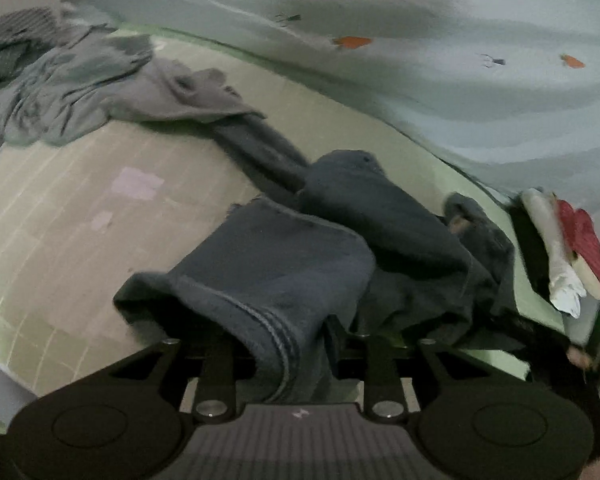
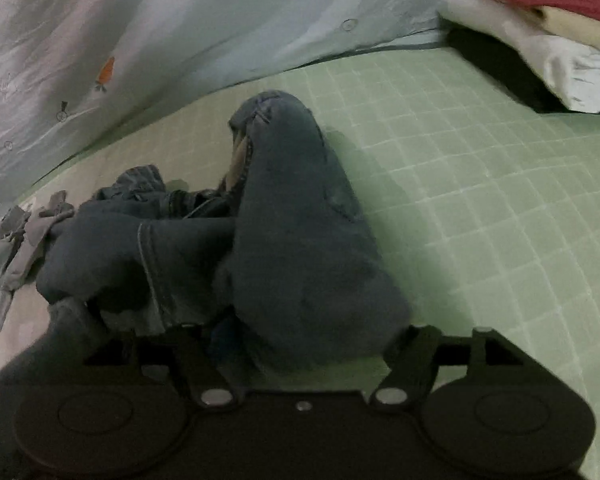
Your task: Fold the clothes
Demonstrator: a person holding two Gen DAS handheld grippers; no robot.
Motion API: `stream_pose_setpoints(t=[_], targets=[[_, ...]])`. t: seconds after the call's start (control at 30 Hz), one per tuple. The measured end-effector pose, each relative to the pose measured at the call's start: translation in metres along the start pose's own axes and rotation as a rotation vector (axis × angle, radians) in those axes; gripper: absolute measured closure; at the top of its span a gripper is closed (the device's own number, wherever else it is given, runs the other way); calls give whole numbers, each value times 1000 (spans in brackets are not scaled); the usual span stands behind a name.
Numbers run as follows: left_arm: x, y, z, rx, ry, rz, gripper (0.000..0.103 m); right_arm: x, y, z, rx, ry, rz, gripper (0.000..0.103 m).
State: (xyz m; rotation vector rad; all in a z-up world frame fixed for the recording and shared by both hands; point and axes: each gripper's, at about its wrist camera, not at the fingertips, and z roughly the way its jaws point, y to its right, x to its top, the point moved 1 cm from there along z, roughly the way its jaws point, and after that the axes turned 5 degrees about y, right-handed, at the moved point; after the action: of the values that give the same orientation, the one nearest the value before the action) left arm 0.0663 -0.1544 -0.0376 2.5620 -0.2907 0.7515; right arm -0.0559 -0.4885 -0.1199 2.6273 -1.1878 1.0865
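Dark blue jeans [image 1: 332,240] lie crumpled on a green checked bed sheet [image 1: 80,220]. In the left wrist view my left gripper [image 1: 288,344] is shut on one hemmed leg end of the jeans, which drapes over its jaws and hides the fingertips. In the right wrist view my right gripper [image 2: 300,344] is shut on another fold of the jeans [image 2: 296,240], with the denim bunched over the jaws. The waistband end lies further off, near the quilt.
A pale quilt with carrot prints [image 1: 420,40] runs along the far side. Grey and teal clothes [image 1: 80,80] lie heaped at the left. A folded stack of red, cream and white garments [image 2: 540,32] sits at the right, also seen in the left wrist view [image 1: 568,256].
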Motion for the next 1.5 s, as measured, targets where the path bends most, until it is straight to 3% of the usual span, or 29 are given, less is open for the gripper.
stream_pose_setpoints(t=[0.33, 0.53, 0.63, 0.8, 0.97, 1.23, 1.3, 1.33, 1.37, 1.5], targets=[[35, -16, -12, -12, 69, -9, 72, 10, 4, 3, 15, 102, 179, 16], [70, -34, -2, -38, 82, -14, 68, 20, -5, 23, -60, 92, 220, 13], [99, -38, 17, -47, 52, 9, 68, 24, -15, 44, -116, 52, 200, 13], [146, -39, 35, -103, 69, 34, 66, 25, -26, 64, -204, 43, 162, 13], [176, -42, 52, -111, 68, 19, 65, 26, -20, 78, -230, 29, 184, 13], [155, -38, 66, -9, 50, 36, 63, 30, -13, 105, -243, -27, 146, 12], [141, -30, 66, -40, 54, 28, 67, 33, -12, 103, -227, -25, 139, 12], [134, -24, 66, -56, 51, 25, 85, 35, -12, 102, -219, -25, 136, 12], [127, -17, 66, -76, 42, 26, 93, 37, -11, 100, -212, -24, 132, 12], [97, 13, 65, -201, -13, 34, 96, 38, -5, 83, -169, 6, 146, 14]])
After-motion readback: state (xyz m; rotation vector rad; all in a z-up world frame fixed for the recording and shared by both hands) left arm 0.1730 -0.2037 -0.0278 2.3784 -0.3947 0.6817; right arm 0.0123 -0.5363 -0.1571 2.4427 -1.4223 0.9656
